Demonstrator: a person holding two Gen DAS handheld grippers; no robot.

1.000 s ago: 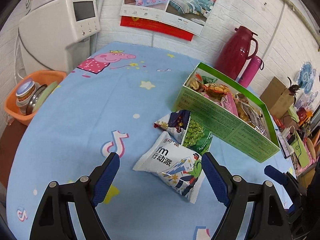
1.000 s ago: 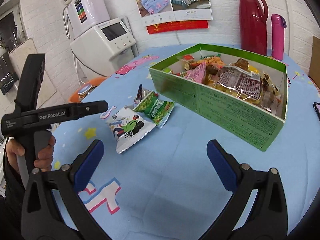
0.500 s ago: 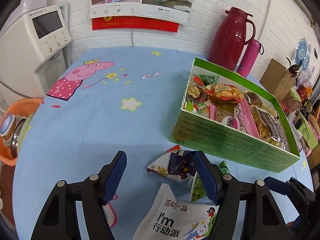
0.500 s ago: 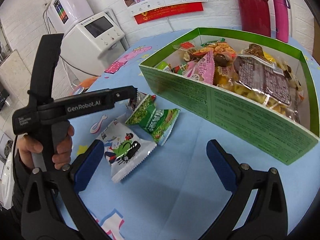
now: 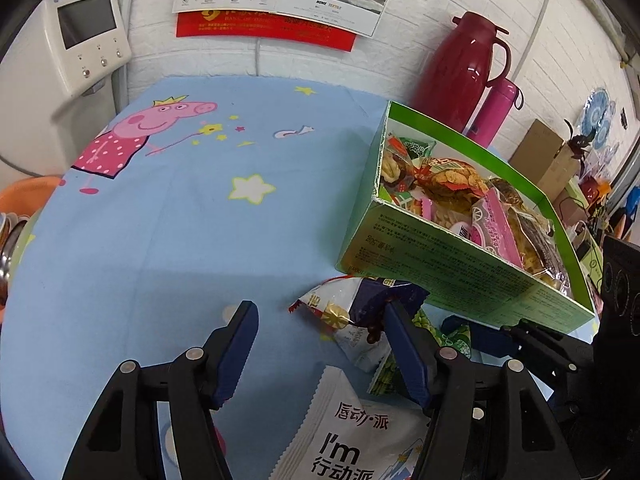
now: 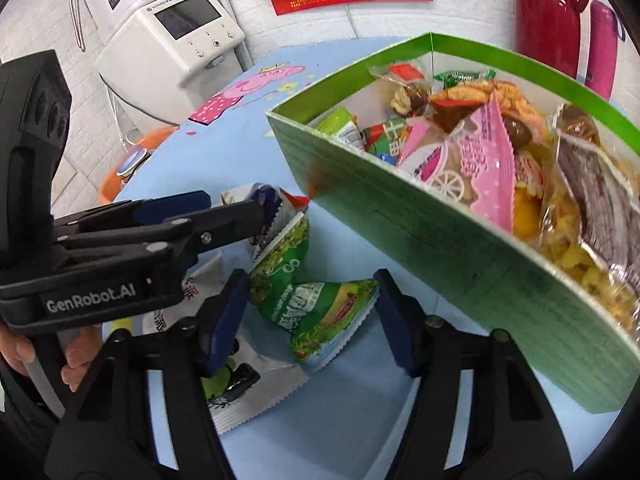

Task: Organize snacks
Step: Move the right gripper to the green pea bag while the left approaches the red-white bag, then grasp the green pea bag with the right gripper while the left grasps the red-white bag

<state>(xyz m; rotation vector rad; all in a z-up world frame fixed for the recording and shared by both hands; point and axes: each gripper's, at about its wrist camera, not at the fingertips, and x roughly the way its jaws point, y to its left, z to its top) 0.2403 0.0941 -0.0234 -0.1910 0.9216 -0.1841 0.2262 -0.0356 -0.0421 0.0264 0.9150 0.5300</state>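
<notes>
Reaching from both sides into one small heap of packets beside the green box [image 6: 460, 236].

Right tool [image 6: 310, 312]: spread, straddling the green pea packet [image 6: 316, 312], which lies flat on the table [image 5: 168, 240] just beside the box's near wall. Pads not touching the packet, as far as can be told.

Left tool [image 5: 320, 344]: spread, over the dark-and-white packet [image 5: 360, 312]. Its right pad sits at that packet's edge; left pad over bare cloth. In the right wrist view the same tool crosses in from the left, tip at that packet.

White packet [image 5: 352, 436] lies nearest the person, partly under both tools. Box already well filled with snacks.

Risks, as judged:
- Tools crowd each other. Closing together could knock one tool against the other or drag a neighbour's packet.
- Packets overlap. The pea packet lies on the white one's edge, so a pinch may catch two films at once, or lift one and flip another.
- Flat, slick, puffy bags: pads closing on the middle may slide off, and a corner grip may slip on the lift.
- Box wall stands close to the right pad; a sweep upward could nudge or tip the light cardboard.

Against a second ago: both tools then hung back, well clear of the heap, with all three packets in open view. Since then both have closed in and dropped low. Both spreads look narrower.
</notes>
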